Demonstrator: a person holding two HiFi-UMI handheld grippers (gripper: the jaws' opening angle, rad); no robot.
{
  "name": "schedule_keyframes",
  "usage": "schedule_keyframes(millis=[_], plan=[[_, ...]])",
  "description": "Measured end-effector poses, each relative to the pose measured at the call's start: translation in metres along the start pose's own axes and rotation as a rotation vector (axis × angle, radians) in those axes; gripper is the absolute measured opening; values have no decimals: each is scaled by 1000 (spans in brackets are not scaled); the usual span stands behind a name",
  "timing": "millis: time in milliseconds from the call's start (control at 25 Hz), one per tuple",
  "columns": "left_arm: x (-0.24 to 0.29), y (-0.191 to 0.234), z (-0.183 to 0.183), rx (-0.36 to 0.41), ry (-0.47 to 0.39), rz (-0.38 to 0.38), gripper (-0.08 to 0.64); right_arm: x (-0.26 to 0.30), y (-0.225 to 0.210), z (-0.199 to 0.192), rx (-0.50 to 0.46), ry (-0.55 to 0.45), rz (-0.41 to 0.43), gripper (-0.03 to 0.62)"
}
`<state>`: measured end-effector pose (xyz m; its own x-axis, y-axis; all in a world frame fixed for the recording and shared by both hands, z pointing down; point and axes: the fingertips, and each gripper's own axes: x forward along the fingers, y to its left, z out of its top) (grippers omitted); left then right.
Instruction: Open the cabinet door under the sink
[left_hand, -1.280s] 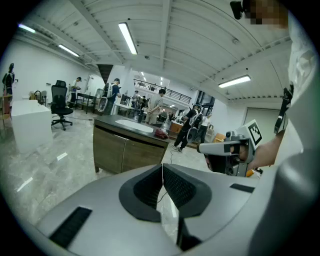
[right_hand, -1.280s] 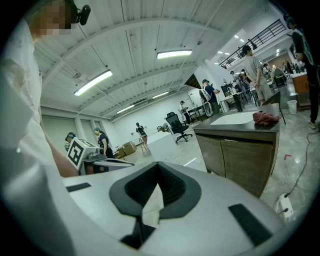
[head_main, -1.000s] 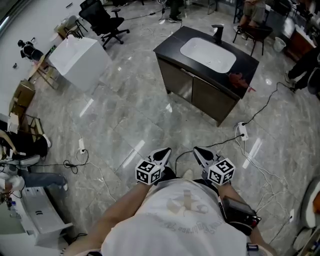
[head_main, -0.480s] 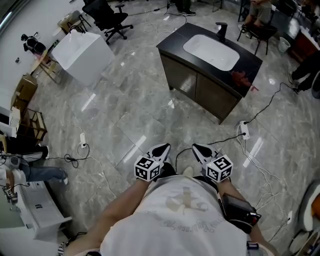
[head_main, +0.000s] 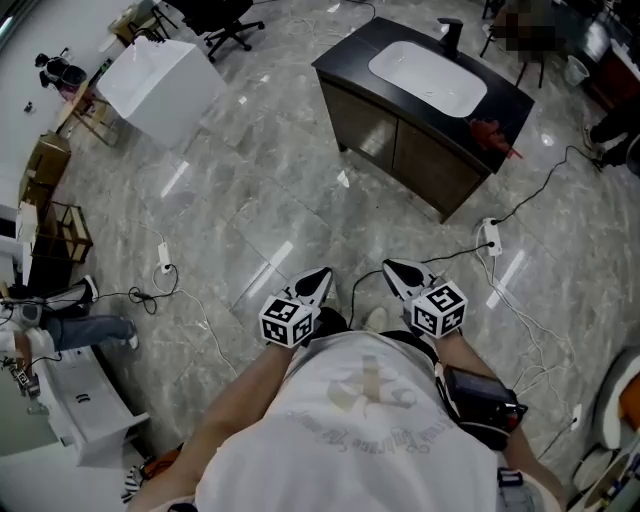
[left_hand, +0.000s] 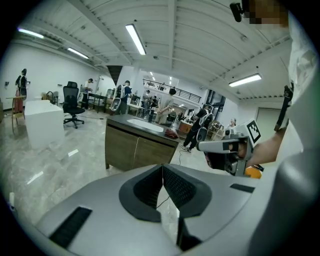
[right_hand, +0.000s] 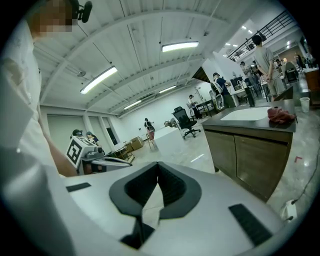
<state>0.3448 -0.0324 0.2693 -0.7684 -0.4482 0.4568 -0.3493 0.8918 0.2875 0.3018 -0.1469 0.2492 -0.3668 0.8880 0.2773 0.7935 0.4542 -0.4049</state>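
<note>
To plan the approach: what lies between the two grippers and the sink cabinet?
In the head view, only bare marble floor lies before the sink cabinet, except a black cable from a white power strip, passing near the right gripper.

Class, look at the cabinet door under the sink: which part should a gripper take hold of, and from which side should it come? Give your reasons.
Probably the door edge at the centre seam, coming from the front. The two doors are flat, closed and show no knob, so only where they meet, or the top edge under the counter, offers purchase.
</note>
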Motion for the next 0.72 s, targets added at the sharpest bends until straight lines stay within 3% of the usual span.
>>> schedule_keyframes(millis=[280, 720], plan=[[20, 35, 12, -6, 21, -23, 14, 39, -20, 20, -1, 15, -23, 14], [72, 111, 63, 20, 37, -75, 14, 112, -61, 68, -3, 17, -69, 14]])
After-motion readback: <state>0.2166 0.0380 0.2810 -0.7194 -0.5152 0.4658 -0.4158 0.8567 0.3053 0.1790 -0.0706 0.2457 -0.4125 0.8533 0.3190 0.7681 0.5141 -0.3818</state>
